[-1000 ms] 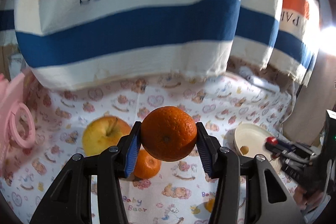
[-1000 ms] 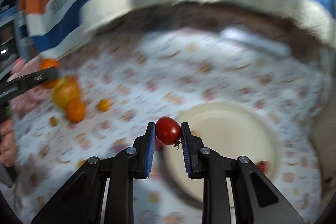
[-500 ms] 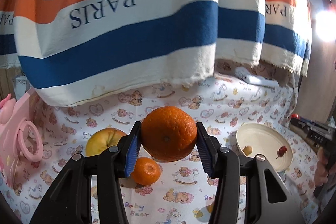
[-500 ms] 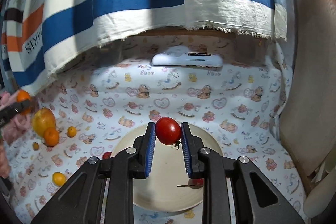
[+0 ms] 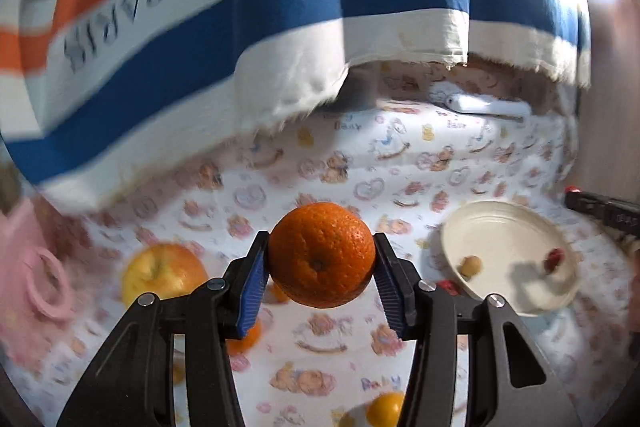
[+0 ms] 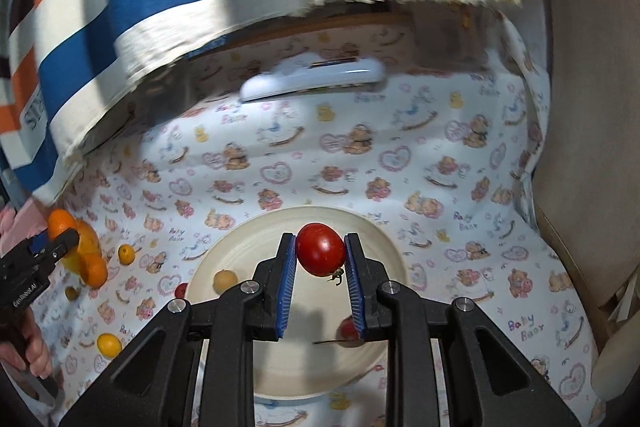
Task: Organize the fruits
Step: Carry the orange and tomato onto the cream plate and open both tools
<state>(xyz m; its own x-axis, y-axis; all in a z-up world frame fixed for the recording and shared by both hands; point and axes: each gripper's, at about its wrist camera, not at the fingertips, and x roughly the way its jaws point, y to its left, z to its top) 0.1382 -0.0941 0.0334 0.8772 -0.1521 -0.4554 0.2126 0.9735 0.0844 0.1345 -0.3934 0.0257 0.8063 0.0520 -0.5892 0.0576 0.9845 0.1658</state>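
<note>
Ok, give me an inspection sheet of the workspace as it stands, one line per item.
Surface: table under a baby-bear print cloth.
Job's things: cream plate holding a small tan fruit and a red one; apple, small oranges and yellow fruits loose on the cloth.
Clutter: white remote-like device at the back; pink toy at the left.
Grippers: left gripper shut on an orange; right gripper shut on a cherry tomato, above the plate.
Cables: nothing seen.
Surroundings: striped PARIS cloth hanging behind; a hand on the left gripper's handle.
</note>
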